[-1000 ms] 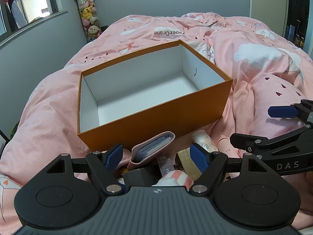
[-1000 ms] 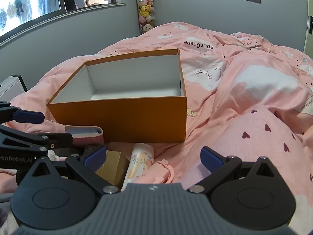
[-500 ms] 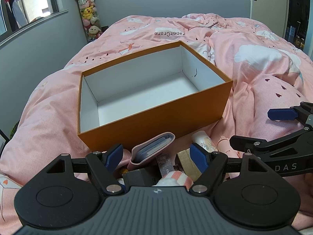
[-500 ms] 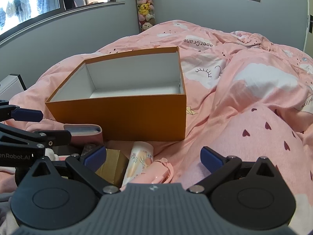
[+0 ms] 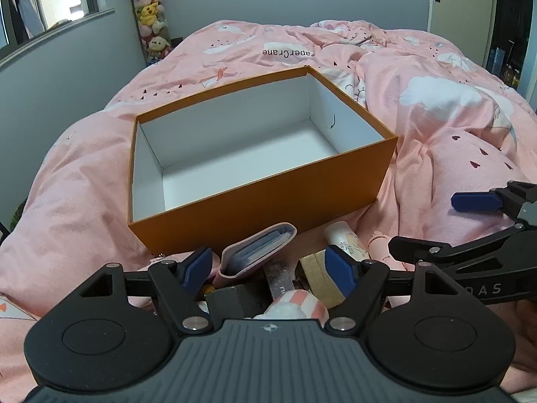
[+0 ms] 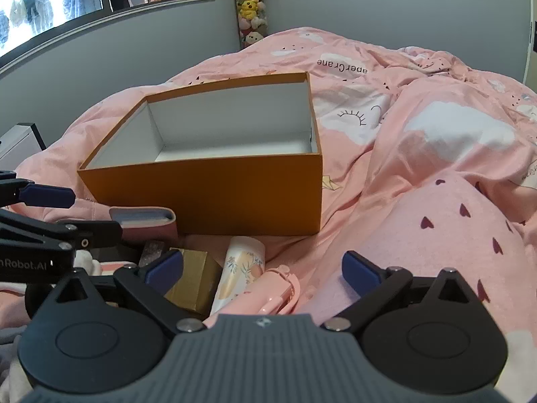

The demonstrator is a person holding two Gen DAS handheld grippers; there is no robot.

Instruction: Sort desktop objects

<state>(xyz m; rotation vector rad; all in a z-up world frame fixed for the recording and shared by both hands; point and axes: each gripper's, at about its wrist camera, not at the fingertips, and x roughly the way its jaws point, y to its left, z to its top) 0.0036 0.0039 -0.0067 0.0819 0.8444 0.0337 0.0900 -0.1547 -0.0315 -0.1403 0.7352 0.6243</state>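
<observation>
The orange box (image 5: 261,198) sat open on the bed, its white inside bare, resting on the pink quilt (image 5: 453,127) printed with clouds and little hearts. Just in front of its near wall lay a small heap of things. A pink card case (image 5: 256,253) leaned there with blue cards showing in its mouth. Beside it were a gold-brown carton (image 6: 194,280), a pale floral tube (image 6: 240,270) lying on its side, and a pink plastic gadget (image 6: 278,288) next to the tube. A pink-and-white striped soft thing (image 5: 295,305) lay closest to the left gripper (image 5: 268,268), along with a dark block I could not make out.

The left gripper hung low over the heap, its jaws spread apart with nothing between them. The right gripper (image 6: 261,268) sat beside it, jaws likewise parted wide and empty, the tube and the carton lying below them. In the far corner, by the grey wall, stood a tall clear column of plush toys (image 6: 250,13).
</observation>
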